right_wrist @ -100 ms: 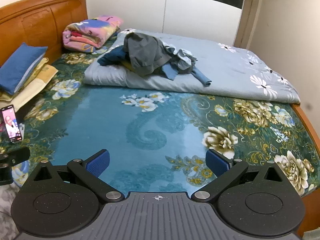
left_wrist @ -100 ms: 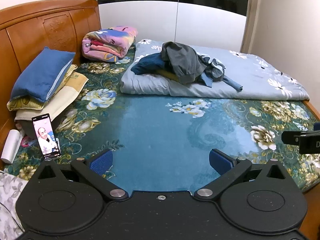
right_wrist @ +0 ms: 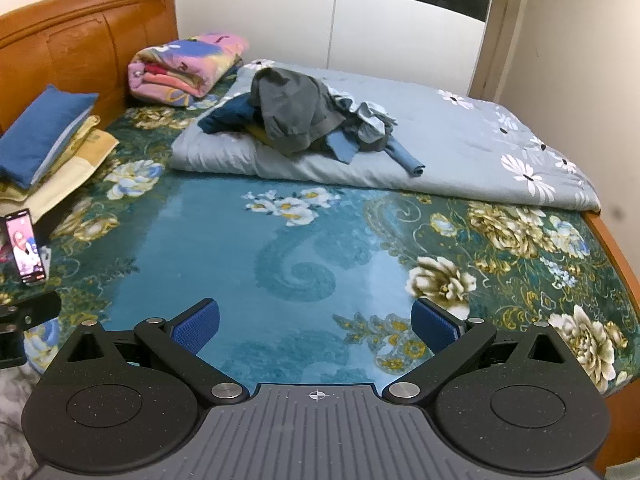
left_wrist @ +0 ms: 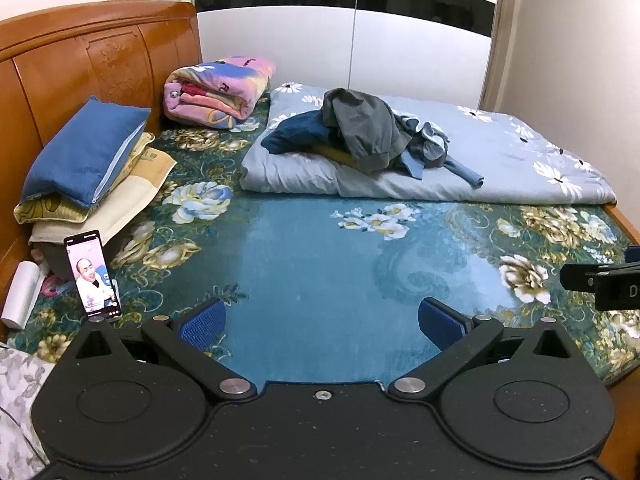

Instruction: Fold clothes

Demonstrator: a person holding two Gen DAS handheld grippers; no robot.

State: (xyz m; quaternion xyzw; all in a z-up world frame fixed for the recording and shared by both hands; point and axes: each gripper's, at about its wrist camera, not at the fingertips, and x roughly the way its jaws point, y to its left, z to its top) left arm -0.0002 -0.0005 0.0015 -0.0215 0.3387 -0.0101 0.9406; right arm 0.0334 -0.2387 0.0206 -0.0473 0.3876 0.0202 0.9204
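Observation:
A heap of unfolded clothes (left_wrist: 368, 132), grey, dark blue and light blue, lies on a folded pale blue quilt (left_wrist: 500, 160) at the far side of the bed; it also shows in the right wrist view (right_wrist: 304, 120). My left gripper (left_wrist: 322, 320) is open and empty, held above the near part of the teal floral bedspread (left_wrist: 320, 264). My right gripper (right_wrist: 316, 322) is open and empty too, beside it on the right, and far from the clothes. Part of the right gripper (left_wrist: 600, 280) shows at the left view's right edge.
A phone (left_wrist: 93, 274) with a video playing stands at the near left. A blue pillow (left_wrist: 84, 152) on stacked pillows leans on the wooden headboard (left_wrist: 100, 60). A folded pink blanket (left_wrist: 220, 92) lies at the far left. A white roll (left_wrist: 22, 300) lies by the headboard.

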